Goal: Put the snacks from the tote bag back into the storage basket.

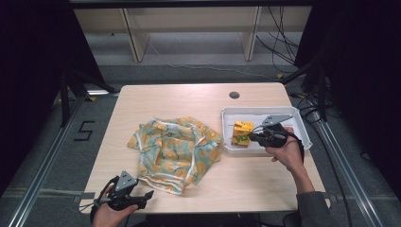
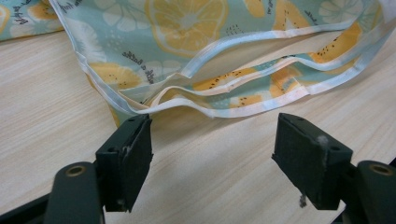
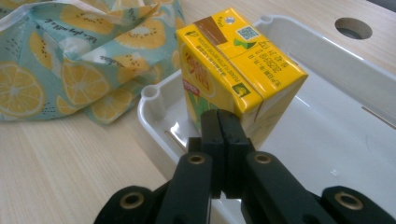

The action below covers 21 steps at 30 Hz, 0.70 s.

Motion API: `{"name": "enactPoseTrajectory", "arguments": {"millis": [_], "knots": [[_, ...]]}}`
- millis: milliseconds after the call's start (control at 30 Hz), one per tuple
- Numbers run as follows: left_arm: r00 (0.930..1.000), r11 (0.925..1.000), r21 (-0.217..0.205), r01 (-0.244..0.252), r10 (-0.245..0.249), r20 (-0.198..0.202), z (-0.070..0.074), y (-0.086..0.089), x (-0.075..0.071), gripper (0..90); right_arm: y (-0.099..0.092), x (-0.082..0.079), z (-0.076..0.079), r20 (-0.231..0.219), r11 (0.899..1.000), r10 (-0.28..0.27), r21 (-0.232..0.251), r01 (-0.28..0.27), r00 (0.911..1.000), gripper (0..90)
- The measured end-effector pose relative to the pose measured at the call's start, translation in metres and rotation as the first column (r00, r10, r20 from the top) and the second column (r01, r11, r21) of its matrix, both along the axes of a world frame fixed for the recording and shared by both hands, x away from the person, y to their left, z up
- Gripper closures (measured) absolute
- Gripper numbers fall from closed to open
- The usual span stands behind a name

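A crumpled fabric bag (image 1: 175, 149) printed with lemons and kiwis on pale teal lies in the middle of the wooden table. My left gripper (image 1: 149, 196) is at the table's near edge, open, its jaws (image 2: 212, 135) wide apart just short of the bag's white-trimmed hem (image 2: 187, 46). A yellow drink carton (image 1: 242, 132) stands in the left part of a white tray (image 1: 302, 142). My right gripper (image 1: 250, 138) is over the tray, jaws shut (image 3: 224, 121), tips against the carton's (image 3: 233, 70) lower near corner. Whether they pinch anything is hidden.
A round cable hole (image 1: 234, 95) sits in the table behind the tray. The tray's rim (image 3: 152, 93) lies close to the bag's edge (image 3: 70, 60). Bare wood stretches left of the bag and along the near edge. Shelving and cables stand beyond the table.
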<state>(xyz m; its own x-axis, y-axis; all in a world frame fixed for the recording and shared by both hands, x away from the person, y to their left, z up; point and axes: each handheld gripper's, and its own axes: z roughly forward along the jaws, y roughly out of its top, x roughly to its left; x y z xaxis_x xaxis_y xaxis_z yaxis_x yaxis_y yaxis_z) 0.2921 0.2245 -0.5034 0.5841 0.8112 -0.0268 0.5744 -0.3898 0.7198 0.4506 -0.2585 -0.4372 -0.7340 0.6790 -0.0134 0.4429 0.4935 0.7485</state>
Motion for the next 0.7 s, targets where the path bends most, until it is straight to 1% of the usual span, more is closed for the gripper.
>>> {"name": "enactPoseTrajectory", "arguments": {"millis": [67,100,167,200,233,267,300,333,367,400,433,467,500,533,567,600,633,667,700], "knots": [[1.0,1.0,0.002,0.002,-0.002,-0.002,0.0001,0.0001,0.0,27.5,-0.001,0.0001,0.0,-0.011,1.0,-0.008,-0.004,0.008,0.9999,90.0],[1.0,1.0,0.003,0.002,-0.002,-0.002,0.0,0.0001,0.0,27.5,-0.0018,0.001,-0.0002,-0.002,1.0,-0.004,-0.002,0.004,1.0,90.0],[1.0,1.0,0.003,0.002,-0.002,-0.002,-0.0001,0.0001,0.0002,27.5,-0.003,0.0018,-0.0006,0.001,1.0,-0.008,-0.004,0.008,1.0,90.0],[1.0,1.0,0.006,0.005,-0.005,-0.007,0.0002,0.0004,0.0002,27.5,-0.0035,0.0008,0.0003,-0.025,1.0,-0.014,-0.008,0.014,0.9996,90.0],[1.0,1.0,0.005,0.005,-0.005,-0.007,0.0001,0.0004,0.0002,27.5,-0.004,0.0016,0.0,-0.022,1.0,-0.006,-0.006,0.006,0.9997,90.0],[1.0,1.0,0.004,0.004,-0.004,-0.007,0.0001,0.0003,0.0002,27.5,-0.0042,0.0016,0.0,-0.02,1.0,-0.009,-0.01,0.009,0.9998,90.0],[1.0,1.0,0.002,0.001,-0.001,-0.003,-0.0002,0.0002,0.0002,27.5,-0.0038,0.0003,0.0003,-0.04,1.0,-0.02,-0.01,0.02,0.999,90.0],[1.0,1.0,0.002,0.002,-0.002,-0.001,-0.0002,0.0003,0.0001,27.5,-0.0043,0.0008,0.0001,-0.04,1.0,-0.016,-0.009,0.016,0.9991,90.0],[1.0,1.0,0.002,0.001,-0.001,-0.002,-0.0001,0.0003,0.0,27.5,-0.0028,0.0007,-0.0021,-0.021,0.999,-0.03,0.014,0.031,0.9993,90.0],[1.0,1.0,0.001,0.0,0.0,-0.001,-0.0002,0.0003,0.0001,27.5,-0.0042,0.0008,-0.0008,-0.026,1.0,-0.02,-0.009,0.02,0.9995,90.0],[1.0,1.0,0.0,-0.002,0.002,-0.002,-0.0001,0.0002,-0.0001,27.5,-0.0037,0.0006,-0.0011,-0.024,1.0,-0.024,-0.004,0.024,0.9994,90.0],[1.0,1.0,0.002,-0.001,0.001,-0.002,0.0,0.0004,-0.0002,27.5,-0.004,0.0004,0.0002,-0.043,1.0,-0.018,-0.004,0.018,0.9989,89.2],[1.0,1.0,0.004,-0.001,0.001,-0.006,0.0004,0.0006,-0.0003,27.5,-0.0043,0.0011,0.0002,-0.027,1.0,-0.011,-0.007,0.011,0.9996,88.9],[0.9999,0.9999,-0.003,-0.012,0.012,-0.012,0.0001,0.0003,-0.0005,27.5,-0.004,0.0005,0.0009,-0.025,1.0,-0.014,-0.01,0.013,0.9996,87.6],[0.9998,0.9997,-0.014,-0.02,0.02,-0.008,-0.0002,-0.0003,-0.0007,27.5,-0.0027,-0.0018,0.0021,-0.049,1.0,-0.02,-0.007,0.02,0.9986,86.5],[0.9997,0.9997,0.003,-0.024,0.024,0.001,0.0,0.0006,-0.0003,27.5,-0.0028,-0.0002,0.0018,-0.002,1.0,-0.007,-0.002,0.007,1.0,85.2],[0.9996,0.9995,-0.013,-0.027,0.028,0.002,-0.0004,0.0004,-0.0007,27.5,-0.0019,-0.0023,0.0038,-0.017,1.0,-0.01,-0.001,0.01,0.9998,83.8],[0.9997,0.9996,-0.009,-0.025,0.025,-0.004,0.0001,0.001,-0.0006,27.5,-0.0008,-0.0034,0.0052,-0.017,1.0,-0.004,0.005,0.004,0.9999,82.2],[0.9997,0.9996,-0.008,-0.025,0.025,-0.004,0.0002,0.0012,-0.0005,27.5,0.0006,-0.0052,0.0069,-0.012,1.0,-0.009,0.013,0.009,0.9999,80.8]]}}
